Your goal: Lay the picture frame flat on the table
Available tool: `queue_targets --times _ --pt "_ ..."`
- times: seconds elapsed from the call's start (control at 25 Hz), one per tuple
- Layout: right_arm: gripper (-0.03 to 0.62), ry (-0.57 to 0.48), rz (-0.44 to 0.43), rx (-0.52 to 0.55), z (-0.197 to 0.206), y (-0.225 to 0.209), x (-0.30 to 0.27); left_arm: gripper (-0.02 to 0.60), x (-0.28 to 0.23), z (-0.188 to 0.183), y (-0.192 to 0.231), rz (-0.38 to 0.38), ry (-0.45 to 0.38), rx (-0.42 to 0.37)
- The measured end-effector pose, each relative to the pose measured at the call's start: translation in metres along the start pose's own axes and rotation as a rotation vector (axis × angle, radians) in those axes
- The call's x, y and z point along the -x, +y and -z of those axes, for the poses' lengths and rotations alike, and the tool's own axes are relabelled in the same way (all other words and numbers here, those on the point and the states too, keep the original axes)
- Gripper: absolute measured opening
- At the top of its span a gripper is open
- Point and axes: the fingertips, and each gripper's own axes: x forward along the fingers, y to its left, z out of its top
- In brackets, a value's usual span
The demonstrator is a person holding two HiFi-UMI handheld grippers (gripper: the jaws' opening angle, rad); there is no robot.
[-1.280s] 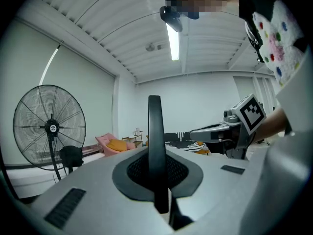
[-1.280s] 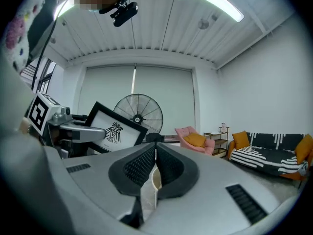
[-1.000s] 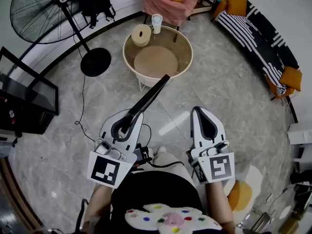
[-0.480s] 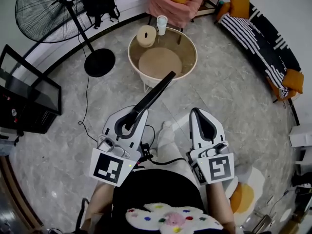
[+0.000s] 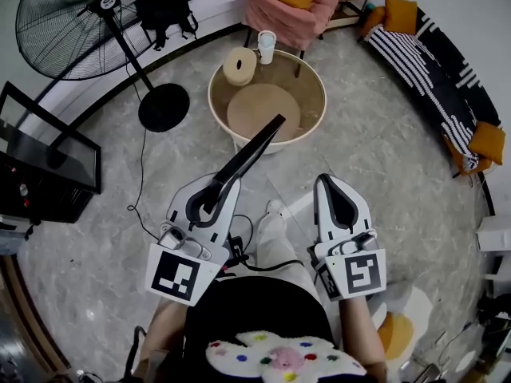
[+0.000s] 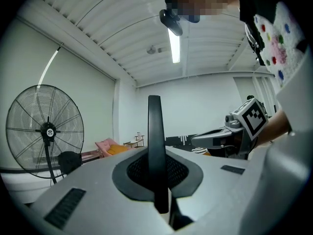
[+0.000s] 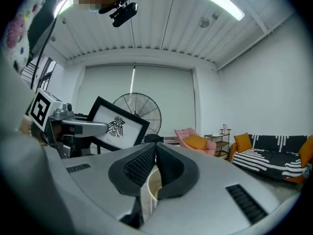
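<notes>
Firmly pinching the black picture frame [image 5: 251,153] edge-on in the left gripper [image 5: 219,185], round table [image 5: 320,87] ahead; alongside, right gripper [image 5: 329,181] pressed closed, empty.

Pedestal fan [image 5: 72,22], pink armchair [image 5: 279,14], striped sofa [image 5: 423,62], paper roll [image 5: 238,65], cup [image 5: 266,46]

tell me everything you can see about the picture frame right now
The picture frame is rectangular, with a thin black border, wood or plastic by its look, around a white print bearing a black bird-like emblem. It is in the air, standing on edge, clamped at one edge between the jaws of the left gripper, with its far end pointing toward the round table. Nothing else touches it, and it is not lying on the table yet.
</notes>
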Motion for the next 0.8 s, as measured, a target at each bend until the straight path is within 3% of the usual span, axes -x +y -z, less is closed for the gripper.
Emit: queue_targets --times 0.44,0.56,0.8 --pt "0.035 0.026 -0.054 -0.005 0.005 -0.089 -0.086 0.025 -0.112 0.003 0.03 -0.046 0.015 0.036" --pt "0.035 0.09 -0.073 -0.008 0.017 -0.115 -0.106 0.025 -0.139 0.004 0.038 -0.062 0.017 0.041" --pt "0.035 0.08 -0.142 -0.049 0.015 -0.143 -0.143 0.025 -0.175 -0.001 0.052 -0.108 0.028 0.035"
